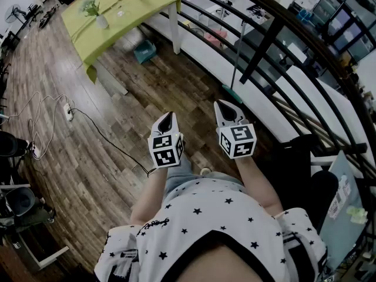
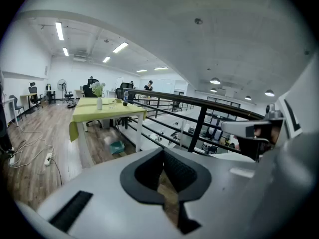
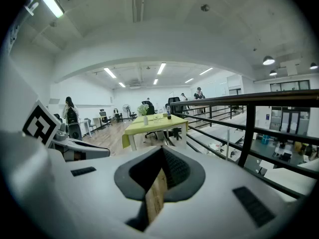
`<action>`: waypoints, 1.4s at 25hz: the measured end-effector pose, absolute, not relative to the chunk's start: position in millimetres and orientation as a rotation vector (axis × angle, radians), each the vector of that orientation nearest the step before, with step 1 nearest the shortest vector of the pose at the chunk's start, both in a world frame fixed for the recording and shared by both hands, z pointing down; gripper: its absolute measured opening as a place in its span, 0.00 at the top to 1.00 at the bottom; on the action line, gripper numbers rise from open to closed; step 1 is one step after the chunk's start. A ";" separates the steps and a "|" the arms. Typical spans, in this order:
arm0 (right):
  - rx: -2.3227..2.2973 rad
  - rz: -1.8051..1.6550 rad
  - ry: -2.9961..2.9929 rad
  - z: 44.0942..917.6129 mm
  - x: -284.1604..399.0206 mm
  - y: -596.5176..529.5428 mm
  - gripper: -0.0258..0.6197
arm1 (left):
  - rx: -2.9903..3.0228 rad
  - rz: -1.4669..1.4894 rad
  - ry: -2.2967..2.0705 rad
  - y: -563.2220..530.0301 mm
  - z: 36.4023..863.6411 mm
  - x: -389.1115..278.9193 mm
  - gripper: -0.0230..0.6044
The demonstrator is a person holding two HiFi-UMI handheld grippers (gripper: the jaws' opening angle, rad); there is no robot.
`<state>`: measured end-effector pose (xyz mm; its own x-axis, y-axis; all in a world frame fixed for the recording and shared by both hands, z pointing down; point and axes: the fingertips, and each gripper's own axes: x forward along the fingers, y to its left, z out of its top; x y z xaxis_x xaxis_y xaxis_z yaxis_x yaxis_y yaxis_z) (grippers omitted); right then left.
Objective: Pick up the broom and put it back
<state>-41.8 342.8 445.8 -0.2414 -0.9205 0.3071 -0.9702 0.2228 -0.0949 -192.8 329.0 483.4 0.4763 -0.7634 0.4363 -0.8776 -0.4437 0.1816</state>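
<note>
Even indoor light, fisheye-warped dark edges

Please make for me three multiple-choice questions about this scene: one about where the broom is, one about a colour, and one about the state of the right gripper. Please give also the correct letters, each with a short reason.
1. Where is the broom?
A. standing upright at the railing
B. lying flat under the table
C. lying on top of the table

2. What colour is the cover of the table?
A. red
B. yellow-green
C. black

3. How do the jaws of the right gripper stand?
A. closed on the broom's pole
B. wide apart
C. together, holding nothing

Answers:
1 A: the head view shows its pole rising beside the black bars, with its head on the floor.
2 B: both the head view and the gripper views show a yellow-green cover.
3 C: the right gripper view shows the jaws meeting, with only floor beyond them.
</note>
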 end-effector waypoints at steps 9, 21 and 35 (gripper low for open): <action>1.744 0.434 -2.351 450.2 -43.6 385.9 0.97 | 2.315 0.423 -1.379 380.3 478.7 -178.2 0.95; 1.706 0.483 -2.345 458.4 -30.4 381.6 0.97 | 2.341 0.442 -1.352 381.5 476.4 -157.5 0.95; 1.819 0.463 -2.320 449.4 -10.0 325.6 0.97 | 2.400 0.447 -1.256 310.9 480.0 -138.7 0.95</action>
